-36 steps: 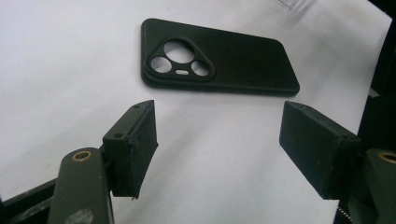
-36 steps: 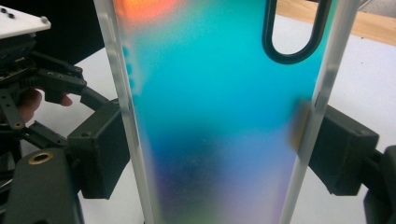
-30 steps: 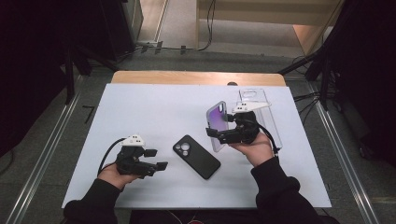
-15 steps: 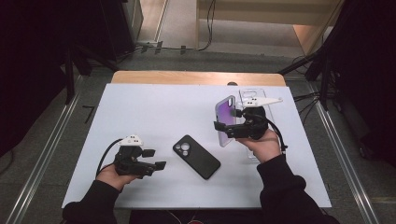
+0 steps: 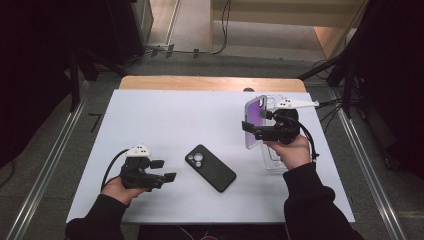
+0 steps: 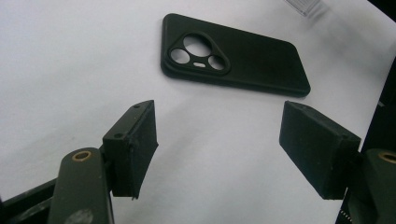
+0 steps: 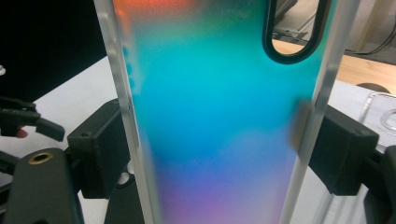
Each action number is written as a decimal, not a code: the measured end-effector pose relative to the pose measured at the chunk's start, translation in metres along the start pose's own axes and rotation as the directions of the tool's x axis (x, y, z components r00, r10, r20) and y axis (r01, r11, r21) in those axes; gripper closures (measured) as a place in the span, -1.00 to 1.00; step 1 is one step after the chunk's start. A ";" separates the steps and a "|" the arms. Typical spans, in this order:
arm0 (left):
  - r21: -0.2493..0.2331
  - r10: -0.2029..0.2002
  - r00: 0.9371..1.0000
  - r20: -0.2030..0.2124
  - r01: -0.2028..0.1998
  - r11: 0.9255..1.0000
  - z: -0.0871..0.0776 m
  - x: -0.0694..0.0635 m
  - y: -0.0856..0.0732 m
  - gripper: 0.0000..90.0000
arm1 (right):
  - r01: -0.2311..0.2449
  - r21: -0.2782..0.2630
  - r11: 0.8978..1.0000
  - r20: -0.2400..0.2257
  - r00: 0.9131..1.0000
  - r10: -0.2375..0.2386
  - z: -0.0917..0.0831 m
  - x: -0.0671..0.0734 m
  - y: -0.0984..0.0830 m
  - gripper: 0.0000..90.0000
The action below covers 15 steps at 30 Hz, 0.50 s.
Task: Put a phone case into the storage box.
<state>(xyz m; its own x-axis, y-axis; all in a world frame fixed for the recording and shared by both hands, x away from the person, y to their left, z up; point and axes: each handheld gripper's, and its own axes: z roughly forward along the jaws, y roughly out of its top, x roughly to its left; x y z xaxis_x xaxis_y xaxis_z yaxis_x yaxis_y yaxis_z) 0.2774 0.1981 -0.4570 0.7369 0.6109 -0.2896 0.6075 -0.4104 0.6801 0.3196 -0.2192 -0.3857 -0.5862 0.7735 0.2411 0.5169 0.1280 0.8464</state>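
Your right gripper (image 5: 248, 128) has its fingers (image 7: 100, 151) closed on the two long edges of an iridescent phone case (image 5: 254, 120), one black pad pressed against each frosted side rail. You hold the case upright above the right side of the white tabletop (image 5: 165, 115), clear of the surface. In the right gripper view its back shades from orange at the top through teal to violet at the bottom, with an oblong camera cutout at the upper right.

Just beside your right hand, on the near side, a clear phone case (image 5: 272, 159) lies flat on the tabletop; its outline is faint against the white, so how far it runs under your hand is hard to tell.

Your left gripper (image 5: 167, 170) rests near the left front of the tabletop, its fingers (image 6: 135, 144) spread wide with nothing between them. They point toward the black phone case (image 5: 210, 167), which lies flat near the middle, back up, camera cutouts at its far left end, well apart from the fingers.
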 end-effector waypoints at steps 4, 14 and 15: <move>0.004 0.001 1.000 -0.001 -0.001 1.000 0.000 0.000 -0.001 -0.37 | -0.023 -0.013 1.000 0.021 1.000 0.023 -0.004 -0.008 0.000 -0.67; 0.003 -0.003 1.000 -0.001 0.003 1.000 -0.001 0.000 -0.002 -0.37 | -0.044 -0.014 0.999 0.100 0.994 0.045 -0.012 -0.024 -0.002 -0.67; 0.005 -0.003 1.000 -0.002 0.003 1.000 -0.001 0.000 -0.002 -0.38 | -0.046 -0.014 0.999 0.109 0.993 0.047 -0.013 -0.025 -0.002 -0.67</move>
<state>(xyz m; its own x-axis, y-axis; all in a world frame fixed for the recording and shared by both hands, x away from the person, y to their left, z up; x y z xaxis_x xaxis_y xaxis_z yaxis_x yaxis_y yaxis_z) 0.2762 0.1999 -0.4578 0.7342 0.6137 -0.2904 0.6115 -0.4119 0.6756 0.3254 -0.2468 -0.3875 -0.4899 0.8414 0.2280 0.5349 0.0836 0.8408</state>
